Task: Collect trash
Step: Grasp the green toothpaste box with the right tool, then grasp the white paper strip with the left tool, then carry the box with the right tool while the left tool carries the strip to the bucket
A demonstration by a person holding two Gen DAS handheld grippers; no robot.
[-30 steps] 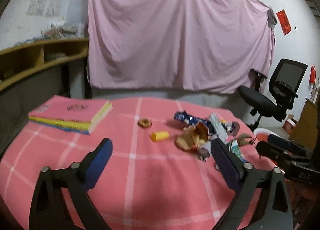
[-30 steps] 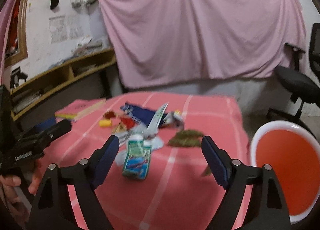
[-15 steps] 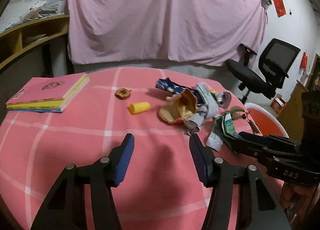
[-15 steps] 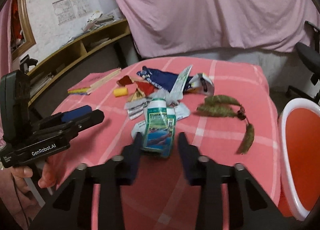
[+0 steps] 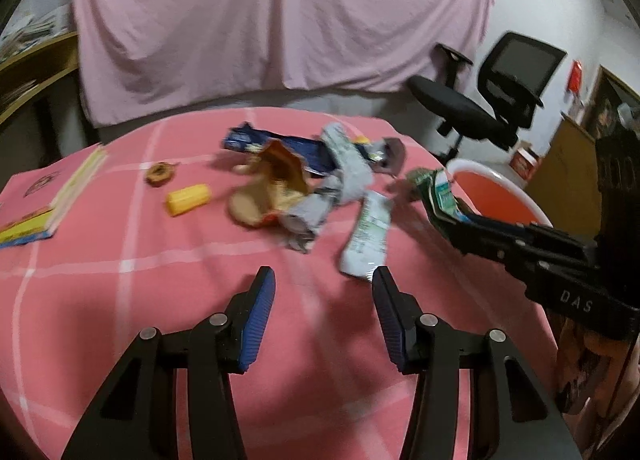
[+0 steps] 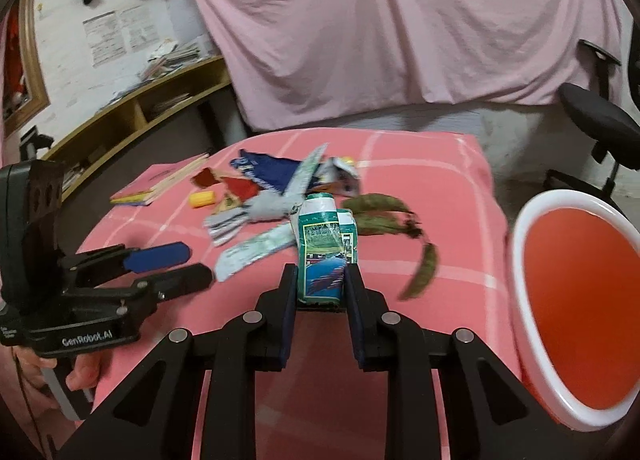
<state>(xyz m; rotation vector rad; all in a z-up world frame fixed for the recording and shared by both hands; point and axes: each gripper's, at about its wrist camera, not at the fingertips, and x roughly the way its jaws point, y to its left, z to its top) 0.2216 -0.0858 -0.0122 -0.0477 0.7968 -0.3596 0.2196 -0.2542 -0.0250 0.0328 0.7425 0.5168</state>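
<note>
Since the earlier frame the right gripper [image 6: 322, 278] has clamped the green-and-white printed carton [image 6: 326, 248], lifted above the pink checked tablecloth [image 6: 424, 163]. Left gripper [image 5: 323, 284] closing, empty, near the white crumpled wrapper [image 5: 368, 238]; orange white-rimmed bin [image 6: 520, 260] beside.

pink sheet [image 6: 400, 31] draping wall; black office chair [image 5: 500, 99].

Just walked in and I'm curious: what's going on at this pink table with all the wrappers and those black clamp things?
A person is clearing trash using a handheld clamp in each hand. The right gripper is closing on a green carton, which sits pinched between its pads. The left gripper is closing too, with nothing between its pads, aimed toward a white wrapper. More litter lies on the pink tablecloth, and an orange bin waits beside the table.
</note>
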